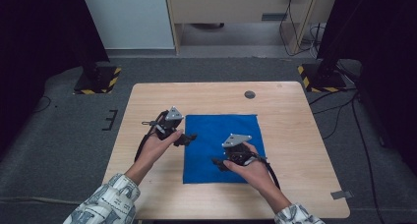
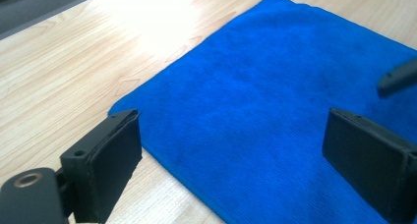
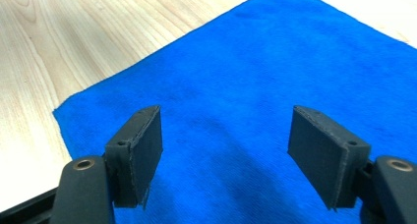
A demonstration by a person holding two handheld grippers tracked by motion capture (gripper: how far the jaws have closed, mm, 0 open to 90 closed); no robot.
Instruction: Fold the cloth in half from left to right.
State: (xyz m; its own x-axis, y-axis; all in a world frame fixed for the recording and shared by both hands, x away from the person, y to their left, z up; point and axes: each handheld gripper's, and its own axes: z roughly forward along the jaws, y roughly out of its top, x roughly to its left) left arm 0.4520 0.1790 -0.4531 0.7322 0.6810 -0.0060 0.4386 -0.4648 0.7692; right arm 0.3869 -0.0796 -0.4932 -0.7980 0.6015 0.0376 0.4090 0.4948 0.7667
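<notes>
The cloth [image 1: 221,148] lies flat at the centre of the table [image 1: 295,135]. The left gripper [image 1: 189,137] hovers at its left edge, jaws apart and empty. The right gripper [image 1: 219,162] hovers over the lower middle of the cloth, jaws apart, nothing between them. Step in hand appears to be the approach for a grasp. Next move likely requires lowering each gripper onto a cloth edge, then closing.

One blue cloth [image 1: 221,148] lies on one wooden surface [image 1: 290,135] — a single square, flat. Two tools are over it: the left tool [image 1: 189,137] and the right tool [image 1: 219,162], each with two black jaws and one grey three-cornered plate. Two hands, two patterned sleeves — and one round dark cap [image 1: 250,94] on the surface.
</notes>
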